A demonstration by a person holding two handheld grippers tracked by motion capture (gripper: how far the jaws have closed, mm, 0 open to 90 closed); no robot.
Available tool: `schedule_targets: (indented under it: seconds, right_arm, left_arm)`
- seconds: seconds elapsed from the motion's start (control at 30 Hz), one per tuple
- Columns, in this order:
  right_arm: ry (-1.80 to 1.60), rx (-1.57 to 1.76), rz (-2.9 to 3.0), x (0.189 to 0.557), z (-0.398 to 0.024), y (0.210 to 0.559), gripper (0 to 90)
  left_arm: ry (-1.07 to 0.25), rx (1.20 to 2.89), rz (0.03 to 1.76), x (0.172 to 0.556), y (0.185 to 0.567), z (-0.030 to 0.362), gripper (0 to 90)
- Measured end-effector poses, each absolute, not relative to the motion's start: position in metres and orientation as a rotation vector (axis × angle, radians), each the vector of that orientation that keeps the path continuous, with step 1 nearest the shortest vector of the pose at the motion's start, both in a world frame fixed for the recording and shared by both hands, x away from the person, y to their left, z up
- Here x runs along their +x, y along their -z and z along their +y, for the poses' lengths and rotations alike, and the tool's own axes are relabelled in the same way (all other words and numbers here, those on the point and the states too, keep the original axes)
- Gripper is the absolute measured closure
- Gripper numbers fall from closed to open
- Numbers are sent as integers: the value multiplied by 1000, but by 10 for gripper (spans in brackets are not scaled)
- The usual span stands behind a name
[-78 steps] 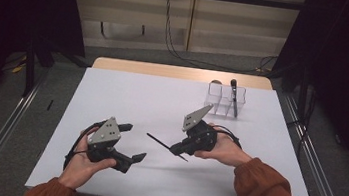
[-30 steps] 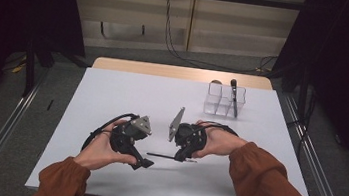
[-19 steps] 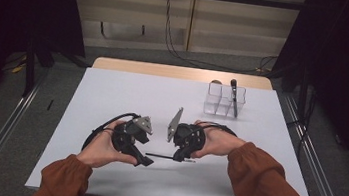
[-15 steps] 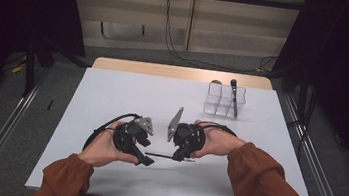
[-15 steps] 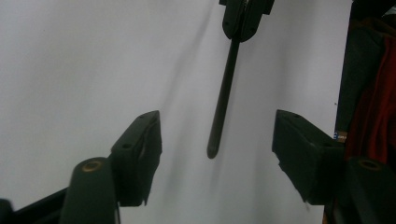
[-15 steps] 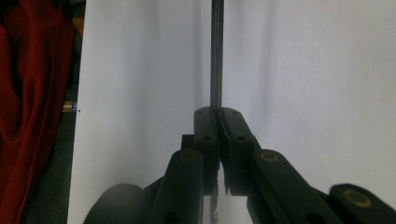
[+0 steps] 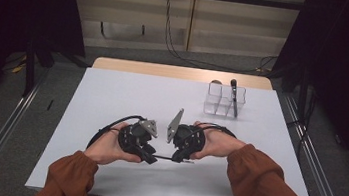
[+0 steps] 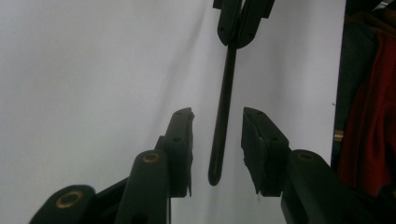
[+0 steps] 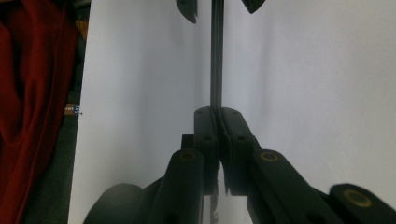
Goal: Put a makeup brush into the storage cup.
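the right gripper (image 7: pixel 179 157) is squeezed tight on one end of a thin black stick (image 8: pixel 223 116), above the white table (image 7: pixel 128 92). at its 9 o'clock, the left gripper (image 8: pixel 217 140) has been closing, jaws apart around the other end, not touching.

Two tools meet near the counter's (image 7: pixel 113 90) six o'clock edge — the left tool (image 7: pixel 149 156) and the right tool (image 7: pixel 175 156). One thin black pen (image 7: pixel 163 157) spans between them. One clear organizer (image 7: pixel 218 99) stands at two o'clock — one dark pen (image 7: pixel 233 96) inside.
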State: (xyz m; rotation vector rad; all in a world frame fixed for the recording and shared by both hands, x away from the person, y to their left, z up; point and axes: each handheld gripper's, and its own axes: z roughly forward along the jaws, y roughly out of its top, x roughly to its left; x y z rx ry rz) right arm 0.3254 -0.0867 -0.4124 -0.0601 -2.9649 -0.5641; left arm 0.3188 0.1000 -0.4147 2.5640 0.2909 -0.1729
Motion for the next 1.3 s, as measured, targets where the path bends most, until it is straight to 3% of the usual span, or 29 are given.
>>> schedule_targets:
  seconds: [0.27,0.5,0.87,1.13,1.3]
  right_arm:
    - [576,-50,-2967,324,-87,413,866]
    - [575,-59,-2964,324,-87,414,866]
    - [643,-111,-2987,328,-94,412,834]
    - [674,-110,-2971,329,-93,413,712]
    - [725,-146,-2960,329,-99,412,574]
  left_arm:
    - [163,2555,270,320,417,98,714]
    - [204,2552,238,320,420,95,817]
    - [171,2521,218,321,419,98,855]
    - [176,2518,226,320,418,100,856]
    - [173,2495,249,321,417,104,855]
